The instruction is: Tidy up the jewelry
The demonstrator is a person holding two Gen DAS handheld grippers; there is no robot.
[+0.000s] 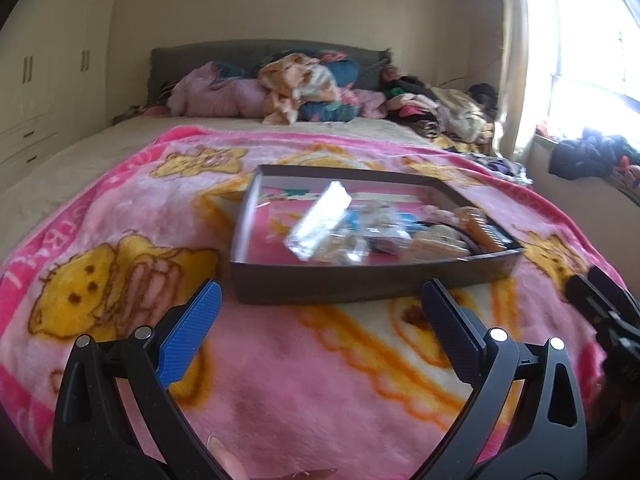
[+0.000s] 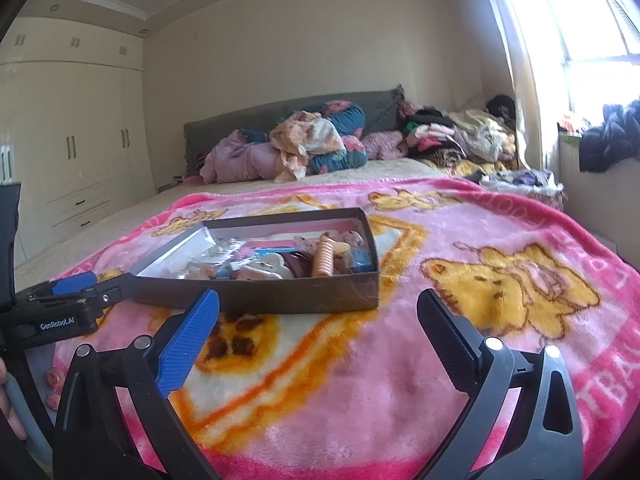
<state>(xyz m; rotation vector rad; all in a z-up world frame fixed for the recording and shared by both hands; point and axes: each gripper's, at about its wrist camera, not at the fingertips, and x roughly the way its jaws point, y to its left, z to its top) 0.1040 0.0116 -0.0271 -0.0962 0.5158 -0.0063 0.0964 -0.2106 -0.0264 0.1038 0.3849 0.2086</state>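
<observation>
A shallow dark cardboard box [image 1: 360, 286] lies on a pink bear-print blanket [image 1: 120, 240]. It holds clear plastic bags [image 1: 320, 220], an orange ribbed piece [image 2: 325, 261], white and pink trinkets, mostly piled at its right end. The box shows in the right wrist view too [image 2: 280, 296]. My left gripper [image 1: 320, 304] is open and empty, just in front of the box's near wall. My right gripper [image 2: 318, 312] is open and empty, in front of the box's right corner. The left gripper also shows in the right wrist view [image 2: 76, 292], beside the box's left corner.
The blanket covers a bed with piled pillows and clothes [image 1: 304, 88] at the grey headboard. Cream wardrobes [image 2: 80, 152] stand on the left. A bright window [image 2: 580, 20] and a ledge with dark clothes [image 2: 608, 140] are on the right.
</observation>
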